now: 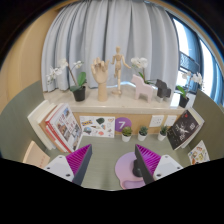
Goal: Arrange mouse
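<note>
A dark mouse (pixel 137 168) lies on a lilac mouse pad (pixel 124 170) on the grey-green tabletop. It sits low beside the inner face of my right finger and is partly hidden by it. My gripper (pixel 113 148) is open and holds nothing. Its left finger pad (pixel 82 158) and right finger pad (pixel 143 155) stand wide apart. The mouse pad lies between the fingers, toward the right one.
Ahead stands a low white shelf (pixel 110 107) with white orchids (pixel 68 75), a wooden mannequin (pixel 118 70), a wooden hand (pixel 100 78) and a pink animal figure (pixel 146 88). Books lean at the left (pixel 62 128) and right (pixel 182 128). Small potted plants (pixel 143 131) and a purple card (pixel 122 125) stand below. Curtains hang behind.
</note>
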